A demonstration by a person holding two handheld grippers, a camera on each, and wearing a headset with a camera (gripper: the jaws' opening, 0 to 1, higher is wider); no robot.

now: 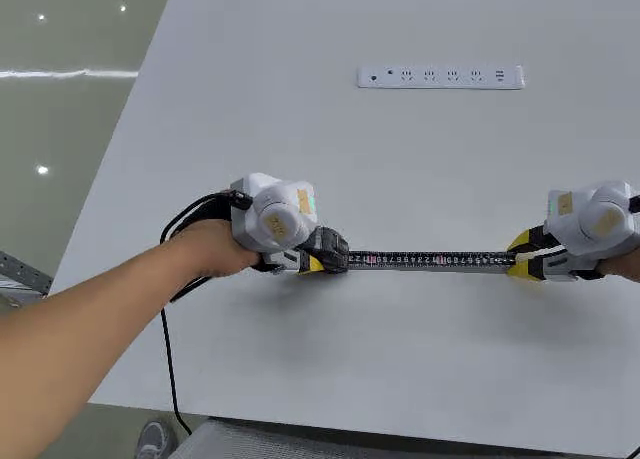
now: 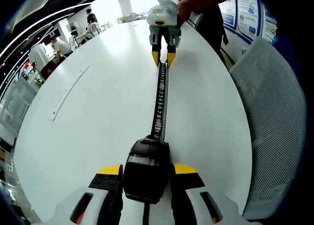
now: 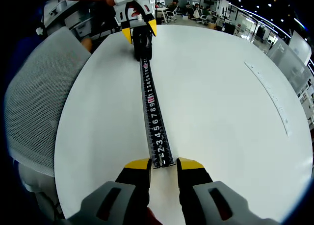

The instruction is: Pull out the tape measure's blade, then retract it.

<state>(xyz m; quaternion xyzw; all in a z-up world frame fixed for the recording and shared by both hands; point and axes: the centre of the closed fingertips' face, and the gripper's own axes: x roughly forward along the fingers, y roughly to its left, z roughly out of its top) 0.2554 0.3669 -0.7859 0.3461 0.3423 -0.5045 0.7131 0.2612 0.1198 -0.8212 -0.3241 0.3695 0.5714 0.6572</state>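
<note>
As left gripper clamps the tape measure, right gripper pinches its blade.

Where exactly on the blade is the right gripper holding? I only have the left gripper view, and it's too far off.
Observer: The right gripper pinches the blade at its very end; the lowest numbers sit just ahead of its jaw tips.
Operator: Is the blade sagging?
Observer: No; in the head view it runs straight from the tape measure case to that gripper, above the table.
Operator: Anything trailing behind me?
Observer: A black cable loops from the left gripper and drops past the table's near edge.
</note>
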